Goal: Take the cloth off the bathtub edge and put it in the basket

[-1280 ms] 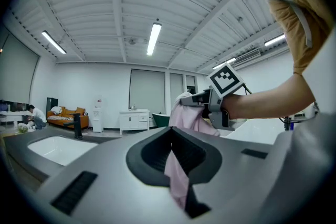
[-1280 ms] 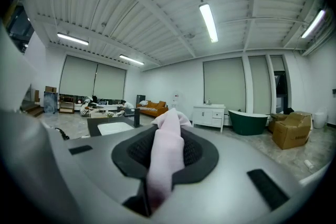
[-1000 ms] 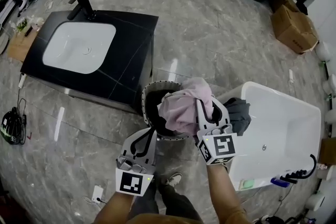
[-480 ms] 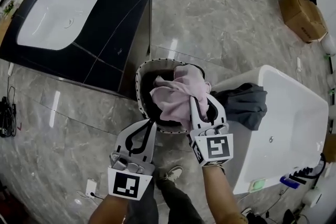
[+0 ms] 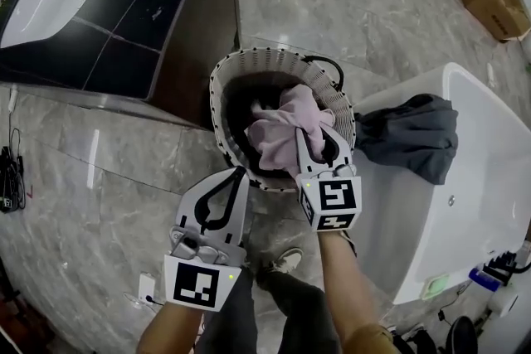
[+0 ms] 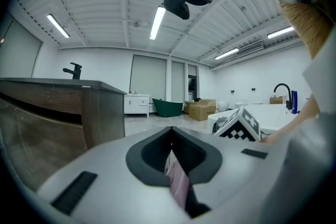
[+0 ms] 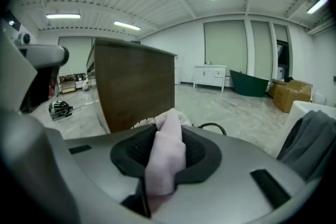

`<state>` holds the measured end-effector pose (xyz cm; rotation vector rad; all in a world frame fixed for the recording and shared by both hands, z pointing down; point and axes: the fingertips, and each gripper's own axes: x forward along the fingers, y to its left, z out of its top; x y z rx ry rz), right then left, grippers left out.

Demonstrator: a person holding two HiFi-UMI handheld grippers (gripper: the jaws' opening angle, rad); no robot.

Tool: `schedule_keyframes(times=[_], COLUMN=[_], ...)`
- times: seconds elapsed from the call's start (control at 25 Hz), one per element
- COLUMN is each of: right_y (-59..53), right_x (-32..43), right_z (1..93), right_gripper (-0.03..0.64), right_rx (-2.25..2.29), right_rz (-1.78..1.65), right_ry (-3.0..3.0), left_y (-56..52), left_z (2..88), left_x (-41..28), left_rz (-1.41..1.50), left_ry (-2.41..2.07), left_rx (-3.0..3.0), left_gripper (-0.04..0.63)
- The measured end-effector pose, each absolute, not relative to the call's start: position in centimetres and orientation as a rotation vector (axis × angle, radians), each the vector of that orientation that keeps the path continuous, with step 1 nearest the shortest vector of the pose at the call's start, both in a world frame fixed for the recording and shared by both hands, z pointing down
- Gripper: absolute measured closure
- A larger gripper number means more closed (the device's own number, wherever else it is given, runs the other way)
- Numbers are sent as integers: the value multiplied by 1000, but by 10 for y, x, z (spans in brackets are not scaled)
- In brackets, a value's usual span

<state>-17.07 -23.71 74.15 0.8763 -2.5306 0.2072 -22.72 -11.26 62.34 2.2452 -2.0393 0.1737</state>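
Above the basket (image 5: 274,55), right tongs (image 5: 314,137), just easing open, pinch the pink cloth (image 5: 278,133); left tongs (image 5: 239,172) clenched alongside.

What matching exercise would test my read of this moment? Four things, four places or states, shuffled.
Things:
1 pink cloth
2 grey cloth
3 basket
4 left gripper

Places or states:
A draped over the bathtub edge
B jaws together, empty
C between the right gripper jaws, at the basket's mouth
D on the floor between vanity and bathtub

Pairs: 1-C, 2-A, 3-D, 4-B.
The right gripper's jaws have just been opening a little, with the pink cloth between them.
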Motion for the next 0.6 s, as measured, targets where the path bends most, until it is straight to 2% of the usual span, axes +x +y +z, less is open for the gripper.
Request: schedule_keyframes(times=[0.04, 0.12, 0.16, 0.32, 0.6], right_y=[-237, -233, -230, -243, -239], right_x=[-170, -163, -158, -149, -143], right_z=[756, 778, 783, 764, 752], right_gripper=[509, 422, 409, 401, 400], right_rx=[854, 817, 813, 857, 852], right_rz=[214, 216, 200, 82, 88], right_ry=[-2483, -2400, -2378, -2395, -2429], left_y=[-112, -109, -108, -112, -115], left_z=[628, 634, 635, 632, 633], left_x=[-226, -223, -221, -212, -203], left_rz=[178, 186, 188, 195, 194], left_ry=[-2037, -2032, -2029, -2022, -2013], left_rx=[2242, 2234, 2236, 2280, 2283], left_gripper=[589, 589, 589, 589, 589])
